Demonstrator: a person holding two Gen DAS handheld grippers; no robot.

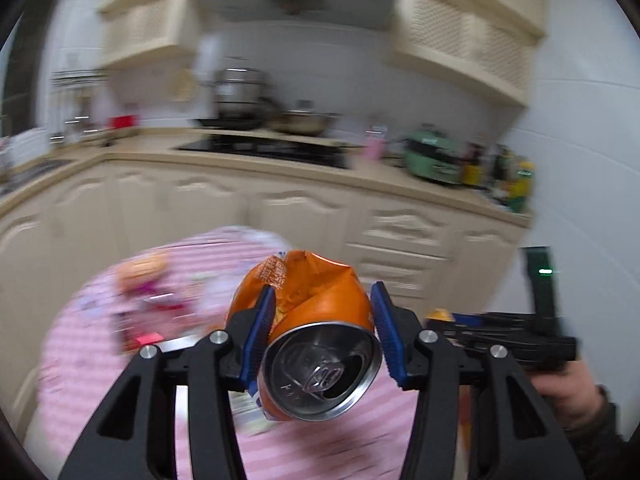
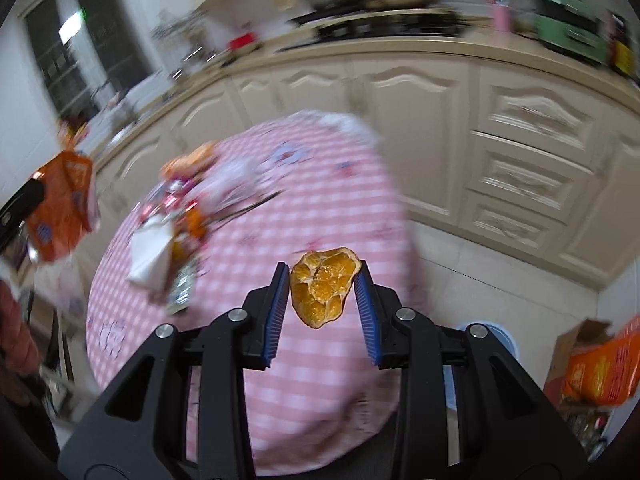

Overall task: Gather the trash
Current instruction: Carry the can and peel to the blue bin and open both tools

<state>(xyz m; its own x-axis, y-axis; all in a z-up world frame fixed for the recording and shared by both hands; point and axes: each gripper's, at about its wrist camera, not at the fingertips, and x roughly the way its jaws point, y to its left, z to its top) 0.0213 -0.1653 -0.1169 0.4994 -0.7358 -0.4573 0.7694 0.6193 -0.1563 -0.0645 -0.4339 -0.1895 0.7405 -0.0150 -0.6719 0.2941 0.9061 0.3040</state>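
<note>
- Kitchen backdrop: cream cabinets (image 2: pixel 404 92) and a cluttered counter behind a round table under a pink-and-white checked cloth (image 2: pixel 320 208); both views are motion-blurred.
- Your left gripper (image 1: pixel 322 330) is partly closed, blue pads clamped on a crushed orange aluminium drink can (image 1: pixel 316 344), pull-tab end facing the camera, held up in the air above the table.
- Your right gripper (image 2: pixel 322 304) is narrowed around a dried orange slice (image 2: pixel 323 286), also lifted clear of the cloth; the right pad touches its edge, left-pad contact is hard to make out.
- Progress: two pieces picked, neither dropped off yet as far as shown.
- Left to do: a pile of wrappers, white paper and orange scraps (image 2: pixel 176 220) sits on the far-left part of the cloth.
- Likely drop point: a white round bin rim (image 2: pixel 498 332) on the floor to the right of the table, partly hidden, so not certain.
</note>
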